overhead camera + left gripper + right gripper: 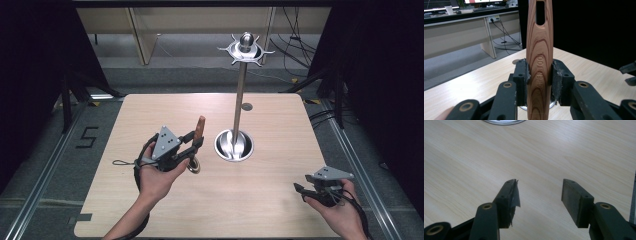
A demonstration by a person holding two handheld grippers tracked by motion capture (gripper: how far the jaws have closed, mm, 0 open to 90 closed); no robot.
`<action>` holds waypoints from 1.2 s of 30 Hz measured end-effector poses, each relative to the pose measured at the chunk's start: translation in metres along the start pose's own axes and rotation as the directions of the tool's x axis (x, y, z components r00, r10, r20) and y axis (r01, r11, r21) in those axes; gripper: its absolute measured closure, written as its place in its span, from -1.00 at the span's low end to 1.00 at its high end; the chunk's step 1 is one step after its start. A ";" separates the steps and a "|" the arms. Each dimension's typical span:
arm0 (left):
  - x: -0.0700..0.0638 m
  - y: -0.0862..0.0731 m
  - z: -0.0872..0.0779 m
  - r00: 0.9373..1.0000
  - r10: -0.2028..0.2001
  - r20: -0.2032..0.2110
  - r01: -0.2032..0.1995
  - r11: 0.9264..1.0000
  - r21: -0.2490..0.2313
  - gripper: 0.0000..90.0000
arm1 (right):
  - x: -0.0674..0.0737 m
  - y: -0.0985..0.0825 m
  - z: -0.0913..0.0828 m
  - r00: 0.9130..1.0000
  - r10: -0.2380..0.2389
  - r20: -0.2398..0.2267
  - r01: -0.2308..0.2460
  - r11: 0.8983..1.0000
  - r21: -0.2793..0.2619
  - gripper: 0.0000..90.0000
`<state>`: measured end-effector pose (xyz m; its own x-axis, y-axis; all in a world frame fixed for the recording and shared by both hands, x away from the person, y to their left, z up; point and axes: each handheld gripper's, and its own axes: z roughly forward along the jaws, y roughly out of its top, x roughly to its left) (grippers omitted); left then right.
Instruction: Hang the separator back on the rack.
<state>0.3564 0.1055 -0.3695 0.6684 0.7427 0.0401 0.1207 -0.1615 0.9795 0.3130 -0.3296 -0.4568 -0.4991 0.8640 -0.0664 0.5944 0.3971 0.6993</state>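
Left gripper (192, 145) clamps a wooden utensil handle (539, 60).
The handle stands upright at 9 o'clock from the steel stand (234, 145); the right gripper (537, 195), at 4 o'clock, has its jaws wide and empty.

Black curtains (30, 75) hang at both sides of the light wooden counter (165, 220). Grey floor (45, 150) surrounds it, with a beige desk (456, 37) and loose cables (295, 45) on the floor behind.
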 end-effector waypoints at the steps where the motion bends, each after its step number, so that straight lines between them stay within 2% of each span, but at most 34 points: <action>1: 0.000 0.004 -0.001 1.000 0.005 -0.003 -0.005 1.000 -0.005 0.49 | 0.000 0.000 0.000 1.000 0.000 0.000 0.000 1.000 0.001 0.04; 4: 0.001 0.008 -0.001 1.000 -0.001 -0.003 0.001 1.000 -0.019 0.49 | -0.001 0.000 0.000 1.000 -0.017 0.002 0.017 1.000 0.003 0.04; 5: 0.001 0.011 -0.001 1.000 0.001 -0.003 -0.001 1.000 -0.027 0.49 | 0.000 0.000 0.000 1.000 0.002 0.000 -0.002 1.000 0.001 0.03; 10: 0.001 0.020 -0.001 1.000 -0.006 -0.004 0.006 0.998 -0.060 0.49 | 0.000 0.001 -0.001 1.000 0.014 0.002 -0.014 1.000 0.000 0.03; 11: 0.001 0.021 -0.001 1.000 -0.008 -0.004 0.008 0.998 -0.065 0.49 | -0.002 0.000 0.000 1.000 -0.016 0.009 0.016 1.000 -0.010 0.03; 12: 0.001 0.023 -0.001 1.000 -0.007 -0.005 0.007 0.998 -0.069 0.49 | -0.002 0.000 0.000 1.000 -0.013 0.008 0.014 1.000 -0.008 0.03; 13: 0.001 0.024 0.000 1.000 -0.008 -0.005 0.007 0.998 -0.069 0.49 | -0.001 0.000 -0.001 1.000 0.000 0.008 0.000 1.000 -0.005 0.03; 15: 0.000 0.025 0.000 1.000 -0.003 -0.001 0.003 0.997 -0.072 0.49 | -0.002 0.000 -0.001 1.000 -0.016 0.014 0.016 1.000 -0.020 0.03; 16: 0.000 0.026 0.001 1.000 -0.004 -0.001 0.004 0.997 -0.073 0.49 | -0.001 0.000 -0.001 1.000 -0.001 0.011 0.001 1.000 -0.011 0.03; 24: -0.003 0.031 0.005 1.000 -0.001 0.004 0.001 0.997 -0.078 0.49 | -0.002 0.000 0.000 1.000 -0.011 0.010 0.011 1.000 -0.019 0.03; 26: -0.003 0.033 0.006 1.000 0.004 0.003 -0.004 0.997 -0.080 0.49 | 0.000 0.001 -0.001 1.000 0.022 0.003 -0.022 1.000 -0.003 0.03; 29: -0.004 0.036 0.008 1.000 0.005 0.004 -0.005 0.996 -0.085 0.49 | -0.003 0.000 0.000 1.000 -0.022 0.013 0.022 0.999 -0.025 0.03; 31: -0.005 0.039 0.010 1.000 0.003 0.003 -0.003 0.996 -0.087 0.49 | 0.000 0.001 -0.001 1.000 0.016 0.006 -0.016 1.000 -0.009 0.03; 36: -0.008 0.041 0.012 1.000 0.005 0.005 -0.004 0.996 -0.093 0.49 | -0.001 0.000 0.000 1.000 0.001 0.013 -0.001 1.000 -0.025 0.03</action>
<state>0.3652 0.0854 -0.3322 0.6726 0.7387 0.0437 0.0495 -0.1038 0.9934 0.3133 -0.3310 -0.4565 -0.4901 0.8684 -0.0749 0.5791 0.3886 0.7167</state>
